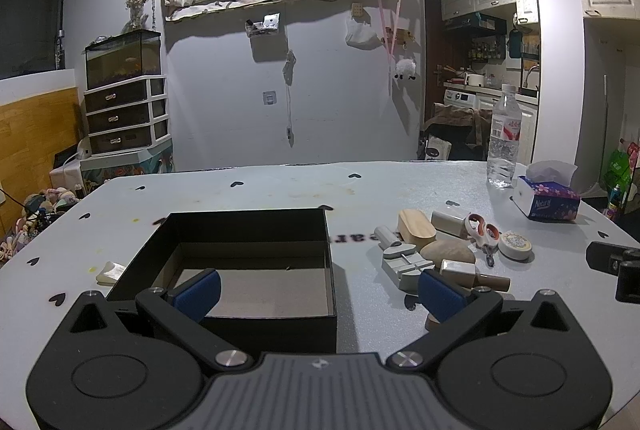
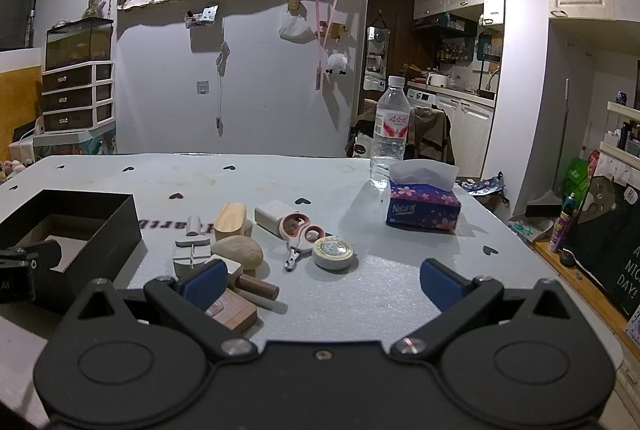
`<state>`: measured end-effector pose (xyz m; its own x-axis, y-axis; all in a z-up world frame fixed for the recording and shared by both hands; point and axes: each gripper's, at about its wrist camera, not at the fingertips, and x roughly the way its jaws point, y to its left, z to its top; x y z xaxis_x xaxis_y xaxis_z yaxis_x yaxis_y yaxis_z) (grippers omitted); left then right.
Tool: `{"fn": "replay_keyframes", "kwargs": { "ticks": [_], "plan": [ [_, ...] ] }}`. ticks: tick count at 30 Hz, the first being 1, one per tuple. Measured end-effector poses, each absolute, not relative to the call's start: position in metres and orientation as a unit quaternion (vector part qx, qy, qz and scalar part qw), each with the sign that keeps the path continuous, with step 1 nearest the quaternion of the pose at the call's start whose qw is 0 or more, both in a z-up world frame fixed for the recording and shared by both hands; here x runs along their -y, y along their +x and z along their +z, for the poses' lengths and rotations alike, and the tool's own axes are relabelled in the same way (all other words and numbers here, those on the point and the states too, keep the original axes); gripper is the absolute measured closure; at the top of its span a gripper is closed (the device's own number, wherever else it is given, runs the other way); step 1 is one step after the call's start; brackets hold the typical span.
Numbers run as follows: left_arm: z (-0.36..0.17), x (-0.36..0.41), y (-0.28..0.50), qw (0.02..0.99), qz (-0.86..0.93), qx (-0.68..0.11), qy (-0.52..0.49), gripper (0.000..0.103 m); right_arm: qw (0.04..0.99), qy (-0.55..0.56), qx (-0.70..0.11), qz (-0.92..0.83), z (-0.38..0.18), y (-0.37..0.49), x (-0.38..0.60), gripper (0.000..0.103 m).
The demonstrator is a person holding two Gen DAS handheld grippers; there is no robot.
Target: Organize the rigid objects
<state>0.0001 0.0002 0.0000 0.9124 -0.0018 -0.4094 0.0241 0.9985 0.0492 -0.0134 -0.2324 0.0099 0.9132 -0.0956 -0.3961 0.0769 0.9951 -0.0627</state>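
An open black box (image 1: 248,262) (image 2: 72,230) with a bare cardboard floor sits on the pale table. My left gripper (image 1: 318,294) is open over the box's near right corner, holding nothing. To the box's right lies a cluster: a wooden oval block (image 2: 232,220), a tan stone (image 2: 240,250), a grey tool (image 2: 191,250), pink-handled clippers (image 2: 298,234), a round tape roll (image 2: 334,252), a white adapter (image 2: 274,216), a brown stamp (image 2: 256,286) and a wood block (image 2: 234,312). My right gripper (image 2: 320,288) is open just in front of this cluster, empty.
A water bottle (image 2: 390,133) and a purple tissue pack (image 2: 422,203) stand at the table's far right. A small white object (image 1: 109,272) lies left of the box. The right gripper's tip (image 1: 616,266) shows at the left view's edge. Table edge runs close on the right.
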Motion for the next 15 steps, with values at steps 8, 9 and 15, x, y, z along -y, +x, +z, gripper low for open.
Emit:
{"fn": "replay_keyframes", "kwargs": {
  "ticks": [8, 9, 15],
  "plan": [
    [0.0, -0.0001, 0.0002, 0.977, -0.006, -0.209, 0.027, 0.0, 0.978, -0.023, -0.204, -0.044, 0.0114, -0.0139, 0.2316, 0.0],
    [0.0, -0.0001, 0.0002, 0.977, -0.006, -0.21, 0.027, 0.0, 0.978, -0.023, -0.204, -0.044, 0.0113, -0.0138, 0.2316, 0.0],
    [-0.0001, -0.0002, 0.0002, 0.977, -0.007, -0.209, 0.027, 0.0, 0.978, -0.023, -0.204, -0.044, 0.0111, -0.0135, 0.2313, 0.0]
  ]
}}
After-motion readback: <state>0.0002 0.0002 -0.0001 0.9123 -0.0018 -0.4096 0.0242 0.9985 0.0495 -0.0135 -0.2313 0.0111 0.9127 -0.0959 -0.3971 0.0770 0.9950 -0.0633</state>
